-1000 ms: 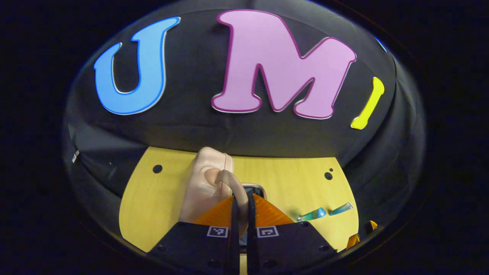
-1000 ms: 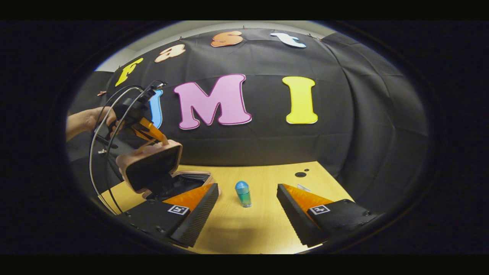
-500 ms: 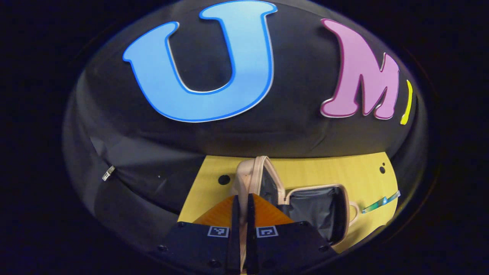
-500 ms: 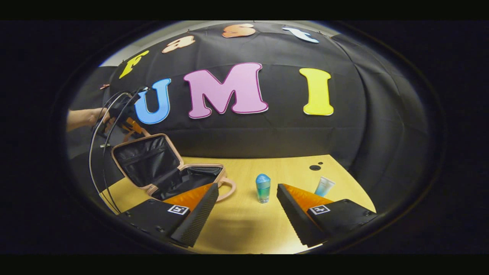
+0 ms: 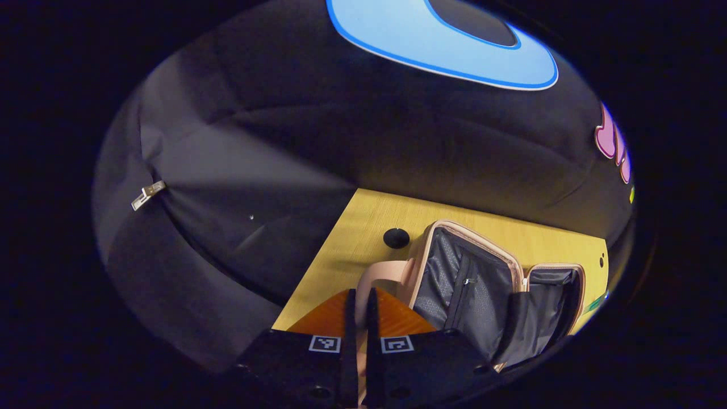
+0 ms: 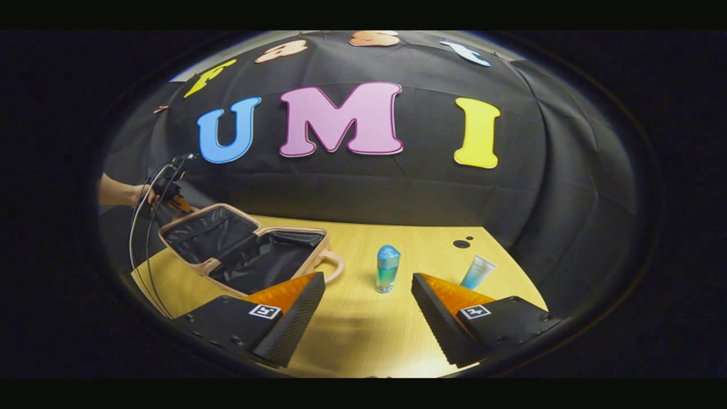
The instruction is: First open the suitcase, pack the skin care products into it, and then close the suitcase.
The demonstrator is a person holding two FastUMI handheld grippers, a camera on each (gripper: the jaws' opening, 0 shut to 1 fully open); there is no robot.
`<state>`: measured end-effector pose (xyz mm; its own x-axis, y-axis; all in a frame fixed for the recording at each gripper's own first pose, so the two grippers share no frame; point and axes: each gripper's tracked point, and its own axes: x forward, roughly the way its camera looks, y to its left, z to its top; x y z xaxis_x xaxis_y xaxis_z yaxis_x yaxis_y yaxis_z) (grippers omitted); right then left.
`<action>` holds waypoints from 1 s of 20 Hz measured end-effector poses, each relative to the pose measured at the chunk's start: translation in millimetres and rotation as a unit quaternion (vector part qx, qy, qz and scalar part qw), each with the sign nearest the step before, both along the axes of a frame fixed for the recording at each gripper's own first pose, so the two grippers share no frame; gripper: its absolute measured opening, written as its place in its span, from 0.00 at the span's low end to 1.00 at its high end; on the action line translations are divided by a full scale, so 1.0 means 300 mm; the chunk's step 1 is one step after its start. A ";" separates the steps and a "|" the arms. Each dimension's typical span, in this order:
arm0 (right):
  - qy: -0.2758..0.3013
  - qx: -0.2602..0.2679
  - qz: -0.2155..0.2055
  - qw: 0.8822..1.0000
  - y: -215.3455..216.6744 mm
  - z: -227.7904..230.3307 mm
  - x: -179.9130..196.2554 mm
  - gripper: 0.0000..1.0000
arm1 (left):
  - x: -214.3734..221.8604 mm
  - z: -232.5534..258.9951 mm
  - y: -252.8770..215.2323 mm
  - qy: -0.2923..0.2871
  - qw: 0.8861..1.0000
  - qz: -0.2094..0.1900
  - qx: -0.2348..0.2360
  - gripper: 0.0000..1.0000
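Step one looks done: the suitcase (image 6: 244,250) lies open on the table (image 6: 363,335), lid (image 5: 463,284) folded back past upright, dark lining showing in both halves. Your left gripper (image 5: 358,309) is pinched nearly closed on the lid's handle (image 5: 381,271); you can let go there, I'd say. Your right gripper (image 6: 368,295) is spread wide and empty, low over the table. Nothing packed yet: the bottle (image 6: 387,268) stands just beyond its fingers, the tube (image 6: 477,271) farther right. Packing both, then closing, is left.
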<state>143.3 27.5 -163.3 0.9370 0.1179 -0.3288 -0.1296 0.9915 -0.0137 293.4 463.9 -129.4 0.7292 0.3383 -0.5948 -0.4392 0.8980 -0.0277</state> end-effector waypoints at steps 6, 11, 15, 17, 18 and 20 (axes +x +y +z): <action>0.002 -0.034 -0.001 0.999 -0.051 -0.023 -0.010 0.97 | 0.009 -0.200 0.056 0.002 0.999 0.030 -0.042 0.13; -0.001 -0.018 -0.014 1.000 -0.077 -0.012 -0.013 0.96 | -0.005 -0.130 0.055 -0.051 0.997 0.037 -0.049 0.30; -0.004 -0.005 -0.022 1.000 -0.103 0.011 -0.002 0.95 | -0.076 0.208 -0.059 -0.194 0.980 0.013 -0.038 0.93; -0.007 0.000 -0.028 1.000 -0.120 0.027 0.006 0.95 | -0.140 0.381 -0.209 -0.281 0.957 -0.031 -0.058 0.94; -0.011 0.000 -0.029 1.000 -0.129 0.040 0.009 0.95 | -0.175 0.465 -0.298 -0.323 0.942 -0.047 -0.080 0.94; -0.020 -0.004 -0.028 0.999 -0.147 0.068 0.014 0.95 | -0.264 0.599 -0.436 -0.393 0.913 -0.056 -0.096 0.95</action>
<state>147.5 -16.6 -142.9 0.9543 0.0621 -0.2922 -0.0728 0.9970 -0.0259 214.1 333.2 50.2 0.9799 0.1797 0.0865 -0.1213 0.8814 -0.4566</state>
